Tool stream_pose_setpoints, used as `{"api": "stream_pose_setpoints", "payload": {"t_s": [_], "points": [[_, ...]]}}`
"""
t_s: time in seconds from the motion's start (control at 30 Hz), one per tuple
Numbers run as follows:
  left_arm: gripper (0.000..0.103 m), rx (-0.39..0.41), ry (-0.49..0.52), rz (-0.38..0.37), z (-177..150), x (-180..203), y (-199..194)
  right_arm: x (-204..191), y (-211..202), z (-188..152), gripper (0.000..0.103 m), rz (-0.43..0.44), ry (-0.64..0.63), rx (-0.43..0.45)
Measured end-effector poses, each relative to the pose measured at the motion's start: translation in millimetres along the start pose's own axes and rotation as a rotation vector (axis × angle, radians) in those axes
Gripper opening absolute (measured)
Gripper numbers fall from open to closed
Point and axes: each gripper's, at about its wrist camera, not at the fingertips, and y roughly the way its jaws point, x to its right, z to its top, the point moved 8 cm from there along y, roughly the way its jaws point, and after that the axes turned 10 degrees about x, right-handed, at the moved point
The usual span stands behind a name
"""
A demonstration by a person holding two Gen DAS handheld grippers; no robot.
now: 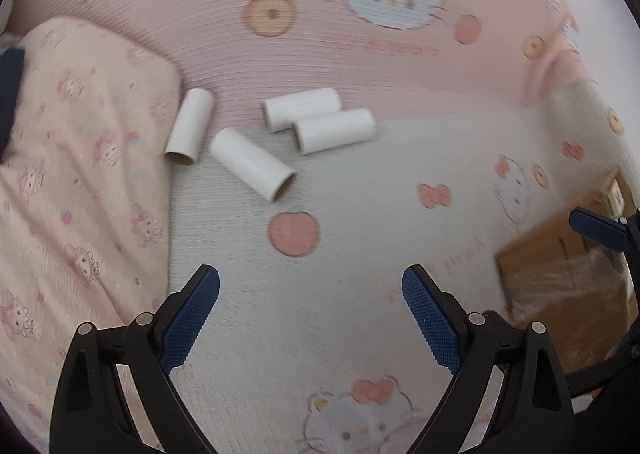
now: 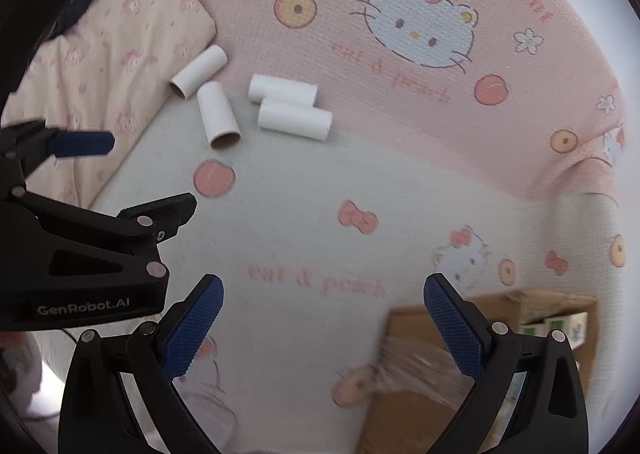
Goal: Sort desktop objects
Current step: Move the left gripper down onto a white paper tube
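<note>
Several white cardboard tubes lie loose on the cat-and-peach sheet (image 1: 360, 214). One tube (image 1: 189, 127) rests against the pink pillow, one (image 1: 252, 164) lies slanted beside it, and a touching pair (image 1: 320, 120) is to the right. The right wrist view shows the same tubes (image 2: 219, 114) and the pair (image 2: 288, 106). My left gripper (image 1: 311, 278) hovers short of the tubes, wide open and empty. My right gripper (image 2: 324, 286) is also wide open and empty, farther back, over the sheet and the box's corner. The left gripper (image 2: 150, 174) shows at that view's left edge.
A pink printed pillow (image 1: 80, 174) bounds the tubes on the left. A brown cardboard box (image 2: 420, 394) with small green-and-white cartons (image 2: 560, 326) sits at the lower right, also seen as the box (image 1: 560, 286). A blue fingertip (image 1: 596, 228) of the right gripper pokes in above it.
</note>
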Motion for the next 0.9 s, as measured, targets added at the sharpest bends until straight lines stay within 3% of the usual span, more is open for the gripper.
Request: {"api": "stream_pose_setpoints", "payload": {"t_s": [0.2,0.37,0.5,0.63,0.8,0.9], "points": [[0.093,0.046,-0.064,-0.019,-1.3,-31.5,21.6,-29.2,26.1,9.2,0.100,0.073,0.001,0.092],[0.082,0.035,-0.069,-0.062,-9.4,-50.5,38.5,-38.6,45.0,6.0,0.100,0.094,0.045,0.192],[0.082,0.055,-0.110,-0.123,-10.4,-62.1,40.6,-43.3,53.4,-1.9,0.100,0.113,0.055,0.220],[0.082,0.082,-0.174,-0.186,4.1,-70.6,49.6,-46.1,63.9,-7.2,0.100,0.103,0.083,0.229],[0.081,0.095,-0.135,-0.172,29.9,-85.2,71.0,-58.8,83.0,0.9,0.100,0.047,-0.039,0.305],[0.081,0.096,-0.175,-0.202,41.5,-97.1,79.0,-57.6,95.7,5.9,0.100,0.046,-0.019,0.301]]}}
